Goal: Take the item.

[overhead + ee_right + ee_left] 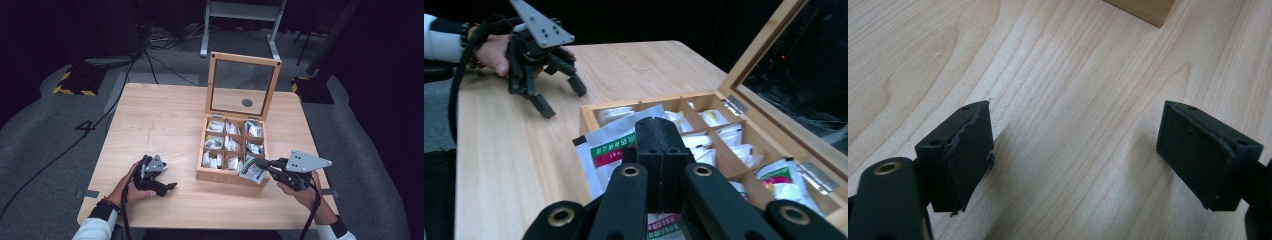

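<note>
A wooden box (220, 176) with an upright glass lid (243, 85) stands on the table; its compartments hold several sachets. My right gripper (258, 163) is at the box's front right corner, shut on a white sachet with a green and red band (251, 173). In the right gripper view the shut jaws (659, 126) pinch that sachet (606, 146) just above the box's near compartments. My left gripper (169, 188) rests low over bare table left of the box, open with nothing between its pads (1075, 150). It also appears far off (559, 95) in the right gripper view.
The wooden table (160, 120) has bare surface left of and behind the box. A corner of the box (1143, 9) shows ahead of the left jaws. Cables and a stand's legs (240, 30) lie on the grey floor beyond the table.
</note>
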